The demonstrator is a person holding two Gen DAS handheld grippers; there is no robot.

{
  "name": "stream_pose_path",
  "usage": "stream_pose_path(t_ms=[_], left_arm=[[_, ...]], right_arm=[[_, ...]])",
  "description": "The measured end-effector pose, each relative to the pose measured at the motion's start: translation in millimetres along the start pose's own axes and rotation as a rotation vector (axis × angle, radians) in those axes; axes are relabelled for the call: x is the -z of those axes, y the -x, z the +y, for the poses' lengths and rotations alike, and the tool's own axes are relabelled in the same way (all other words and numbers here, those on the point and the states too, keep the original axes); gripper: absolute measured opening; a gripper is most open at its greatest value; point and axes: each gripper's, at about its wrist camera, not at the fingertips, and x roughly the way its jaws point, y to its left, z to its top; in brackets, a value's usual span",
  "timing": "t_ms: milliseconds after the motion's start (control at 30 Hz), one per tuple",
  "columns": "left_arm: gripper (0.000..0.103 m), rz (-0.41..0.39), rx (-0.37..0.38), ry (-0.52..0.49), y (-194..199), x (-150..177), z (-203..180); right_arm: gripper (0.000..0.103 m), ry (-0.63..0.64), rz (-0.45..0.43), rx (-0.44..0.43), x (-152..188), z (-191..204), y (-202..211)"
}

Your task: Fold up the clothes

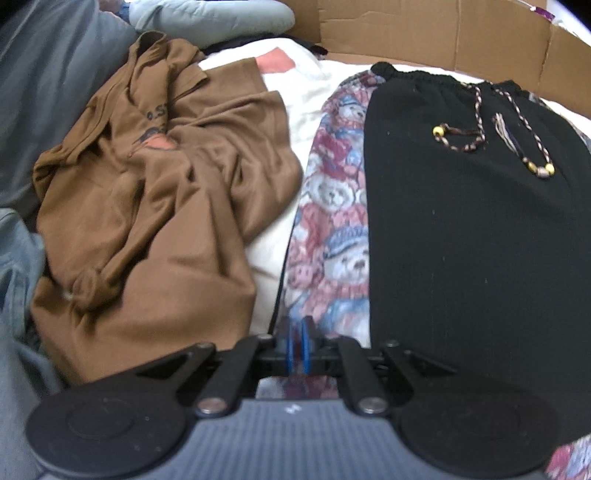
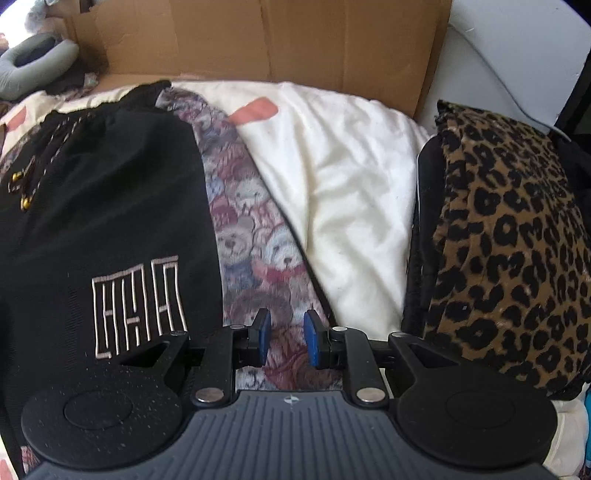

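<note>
Black drawstring trousers point(image 1: 461, 229) laid flat and smooth on the teddy-bear print fabric point(image 1: 332, 206), waistband toward the cardboard sheet point(image 1: 443, 33), beaded cords point(image 1: 480, 129) loose on top. In the right wrist view, an embroidered white emblem point(image 2: 138, 302) visible on the same black cloth. Whether spread single-layer or already doubled leg over leg: cannot tell; the straight edges fit either reading.

Brown T-shirt point(image 1: 155, 206) just left of the trousers, crumpled, one corner knotted, clearly unfolded. Leopard-print garment point(image 2: 509, 240) at far right, squared and stacked-looking on something black; possibly folded, not settled by this view. Judgement: at least the brown shirt left to do; trousers flat, fold stage open.

Left claw point(image 1: 297, 347): blue pads pressed together, nothing visibly pinched between them, low over the bear print beside the trousers' left edge. Right claw point(image 2: 286, 339): pads parted, empty, low over the bear print just off the trousers' right edge. Both aimed forward along the bed toward the cardboard.
</note>
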Motion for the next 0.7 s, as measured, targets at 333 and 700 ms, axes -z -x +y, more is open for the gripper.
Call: stream_pose_path(t_ms=[333,700], left_arm=[[0.007,0.025,-0.056,0.01,9,23,5],[0.019,0.036,-0.098,0.032,15,32,13]], right_arm=[[0.025,0.008,0.028,0.033,15,-8,1],[0.026,0.004,0.005,0.059,14,-10,21]])
